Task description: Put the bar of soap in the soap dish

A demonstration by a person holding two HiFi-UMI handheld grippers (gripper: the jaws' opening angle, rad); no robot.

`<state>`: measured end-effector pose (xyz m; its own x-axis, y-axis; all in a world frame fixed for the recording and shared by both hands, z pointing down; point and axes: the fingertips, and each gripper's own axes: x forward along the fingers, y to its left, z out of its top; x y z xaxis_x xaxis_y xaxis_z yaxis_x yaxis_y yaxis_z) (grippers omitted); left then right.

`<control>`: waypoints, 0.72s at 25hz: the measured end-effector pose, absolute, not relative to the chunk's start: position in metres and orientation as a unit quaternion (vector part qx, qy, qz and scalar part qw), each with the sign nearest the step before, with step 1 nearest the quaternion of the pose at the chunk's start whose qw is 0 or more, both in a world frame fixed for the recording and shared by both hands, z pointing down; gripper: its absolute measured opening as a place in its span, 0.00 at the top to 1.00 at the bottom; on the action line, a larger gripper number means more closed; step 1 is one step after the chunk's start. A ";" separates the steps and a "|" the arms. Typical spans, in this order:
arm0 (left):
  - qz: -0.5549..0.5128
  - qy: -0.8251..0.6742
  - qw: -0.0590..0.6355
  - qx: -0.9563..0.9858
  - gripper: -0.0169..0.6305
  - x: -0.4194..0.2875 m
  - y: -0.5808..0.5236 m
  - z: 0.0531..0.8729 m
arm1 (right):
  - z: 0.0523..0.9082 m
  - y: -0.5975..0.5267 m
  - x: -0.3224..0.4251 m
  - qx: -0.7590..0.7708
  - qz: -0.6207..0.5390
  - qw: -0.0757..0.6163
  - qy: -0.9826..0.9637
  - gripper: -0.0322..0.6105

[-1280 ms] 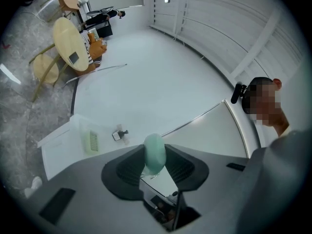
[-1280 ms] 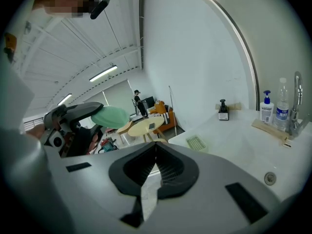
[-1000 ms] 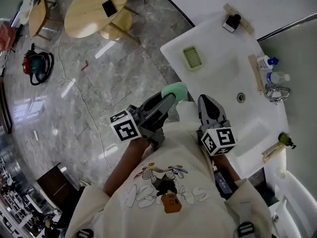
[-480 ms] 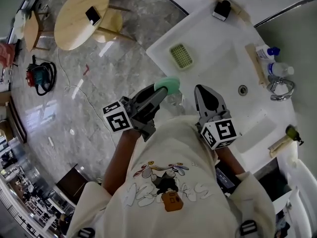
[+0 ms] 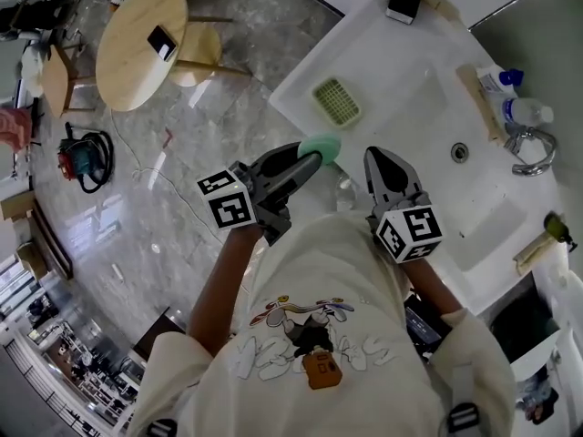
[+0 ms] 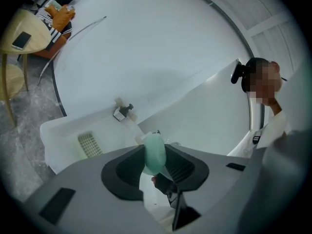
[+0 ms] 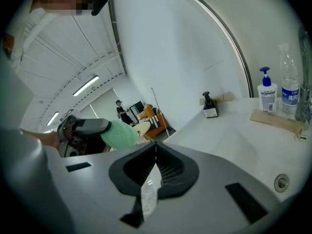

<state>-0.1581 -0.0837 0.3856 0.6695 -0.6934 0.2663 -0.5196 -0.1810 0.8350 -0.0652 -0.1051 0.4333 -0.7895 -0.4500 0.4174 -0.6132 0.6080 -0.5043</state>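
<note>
Done: we have the soap pinched between the jaws of the left claw, in the air near the table's near edge.
Left: we must carry it to the dish, which sits empty, well apart from the soap, by the table's left edge, then let go.
Right claw: tips pressed together on nothing, beside the left.
Soap: mint green, rounded oval bar, smooth; we judge it slippery.
Dish: pale green, rectangular, slatted grid.
Table: white, glossy, with a moulded basin.
</note>
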 end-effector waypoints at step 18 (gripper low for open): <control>0.010 -0.363 0.511 0.779 0.77 -0.162 -0.102 0.443 | 0.463 -0.102 -0.084 0.309 0.319 0.147 -0.884 0.94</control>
